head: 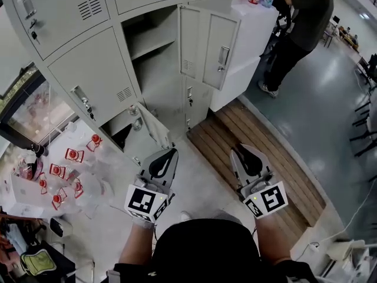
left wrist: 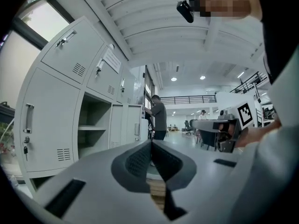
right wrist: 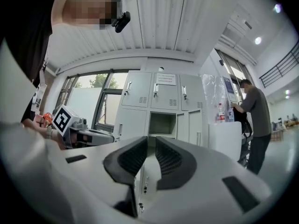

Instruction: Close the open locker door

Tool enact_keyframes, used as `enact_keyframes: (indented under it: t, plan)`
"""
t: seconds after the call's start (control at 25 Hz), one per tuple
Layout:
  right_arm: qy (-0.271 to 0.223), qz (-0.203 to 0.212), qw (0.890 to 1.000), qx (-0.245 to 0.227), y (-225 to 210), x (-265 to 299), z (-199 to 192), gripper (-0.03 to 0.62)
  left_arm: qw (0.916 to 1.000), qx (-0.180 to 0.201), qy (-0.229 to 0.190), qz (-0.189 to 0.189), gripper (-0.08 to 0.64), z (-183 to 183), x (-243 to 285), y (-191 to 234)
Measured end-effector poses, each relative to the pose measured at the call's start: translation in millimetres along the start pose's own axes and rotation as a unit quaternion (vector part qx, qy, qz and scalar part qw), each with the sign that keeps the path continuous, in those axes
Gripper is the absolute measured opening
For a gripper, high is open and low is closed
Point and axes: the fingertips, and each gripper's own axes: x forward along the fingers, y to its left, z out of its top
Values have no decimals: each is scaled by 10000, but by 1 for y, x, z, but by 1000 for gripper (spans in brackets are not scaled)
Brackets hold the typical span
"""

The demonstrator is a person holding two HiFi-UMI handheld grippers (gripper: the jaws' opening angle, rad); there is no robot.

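The grey locker bank (head: 88, 63) fills the upper left of the head view. One middle compartment (head: 154, 46) stands open, a shelf inside it. To its right the door (head: 221, 52), with a metal handle, is swung outward. Both grippers are held low, well short of the lockers. My left gripper (head: 171, 152) points at the locker base, its jaws shut and empty (left wrist: 151, 143). My right gripper (head: 240, 150) is over the wooden platform, jaws shut on nothing (right wrist: 152, 139). The right gripper view shows the open compartment (right wrist: 162, 123) straight ahead and the door (right wrist: 198, 135) beside it.
A wooden slat platform (head: 259, 152) runs along the floor under my right gripper. Several red-capped water bottles (head: 65, 173) lie on the floor at left. A person (head: 300, 22) stands at a white counter (head: 250, 34) right of the lockers. A bottom locker (head: 138, 128) hangs ajar.
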Motion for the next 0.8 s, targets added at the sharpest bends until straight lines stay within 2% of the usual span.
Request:
enact_keyframes:
  t: [0.32, 0.48, 0.8]
  plan:
    - [85, -126, 9998, 144, -17, 27, -13, 70, 10000, -58, 55, -26, 21, -3, 23, 29]
    - [34, -104, 9996, 246, -45, 45, -26, 69, 10000, 0, 93, 0, 21, -9, 53, 36]
    - [45, 205, 9986, 484, -113, 104, -45, 69, 9992, 21, 282, 295, 21, -9, 127, 65]
